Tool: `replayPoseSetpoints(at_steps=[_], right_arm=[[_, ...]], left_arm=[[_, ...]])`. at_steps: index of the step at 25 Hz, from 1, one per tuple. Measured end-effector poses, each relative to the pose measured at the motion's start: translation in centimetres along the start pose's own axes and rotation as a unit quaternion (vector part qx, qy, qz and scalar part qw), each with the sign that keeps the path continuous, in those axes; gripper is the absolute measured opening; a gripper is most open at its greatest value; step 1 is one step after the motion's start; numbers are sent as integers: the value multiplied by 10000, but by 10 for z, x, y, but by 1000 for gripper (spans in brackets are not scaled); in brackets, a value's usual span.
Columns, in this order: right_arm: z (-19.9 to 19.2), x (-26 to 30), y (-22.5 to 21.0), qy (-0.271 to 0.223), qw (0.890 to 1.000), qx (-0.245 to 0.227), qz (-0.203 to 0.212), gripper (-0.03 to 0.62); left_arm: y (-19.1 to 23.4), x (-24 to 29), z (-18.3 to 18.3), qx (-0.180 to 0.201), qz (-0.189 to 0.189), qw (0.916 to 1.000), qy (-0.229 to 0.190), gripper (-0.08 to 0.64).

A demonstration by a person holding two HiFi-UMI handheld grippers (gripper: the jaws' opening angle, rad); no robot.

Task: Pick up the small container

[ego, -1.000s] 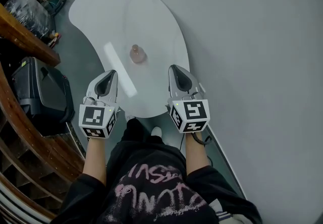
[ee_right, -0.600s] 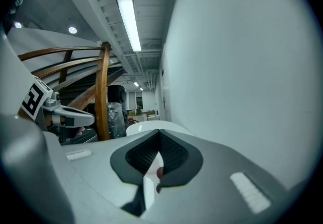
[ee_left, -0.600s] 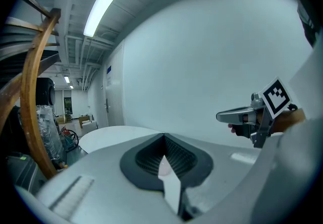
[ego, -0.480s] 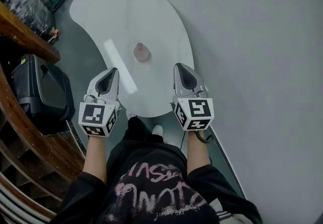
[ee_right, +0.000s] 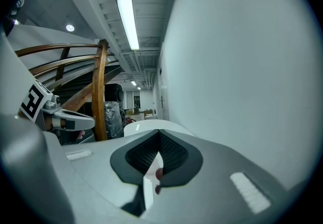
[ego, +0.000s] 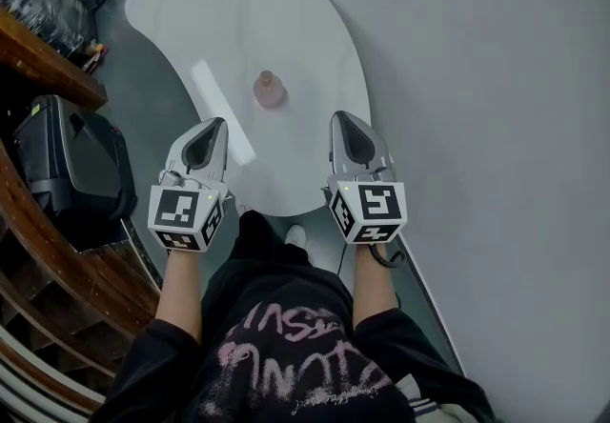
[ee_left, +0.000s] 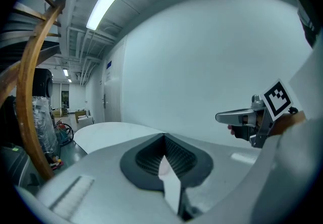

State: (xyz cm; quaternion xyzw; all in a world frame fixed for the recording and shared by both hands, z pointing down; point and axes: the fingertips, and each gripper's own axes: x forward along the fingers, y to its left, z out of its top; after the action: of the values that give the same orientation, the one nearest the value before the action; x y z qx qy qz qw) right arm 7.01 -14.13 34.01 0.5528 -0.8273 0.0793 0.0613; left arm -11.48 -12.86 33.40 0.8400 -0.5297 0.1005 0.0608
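Small container (ee_right: 159, 173) barely visible past right tool (ee_right: 159, 134)

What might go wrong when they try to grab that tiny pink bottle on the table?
1. The left gripper and right gripper both have their fingers shut. If one goes in like that, it would probably bump the small container instead of grabbing it.
2. The container is narrow on top and stands alone on the shiny table. A clumsy touch might tip it over or slide it away.
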Motion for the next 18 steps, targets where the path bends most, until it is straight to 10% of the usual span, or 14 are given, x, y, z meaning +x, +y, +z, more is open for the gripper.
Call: replayPoseSetpoints(at_steps=[18], right_arm=[[-19, 32, 4, 316, 9994, 26, 102, 21]], left_arm=[[12, 35, -16, -244, -71, 9997, 58, 0]])
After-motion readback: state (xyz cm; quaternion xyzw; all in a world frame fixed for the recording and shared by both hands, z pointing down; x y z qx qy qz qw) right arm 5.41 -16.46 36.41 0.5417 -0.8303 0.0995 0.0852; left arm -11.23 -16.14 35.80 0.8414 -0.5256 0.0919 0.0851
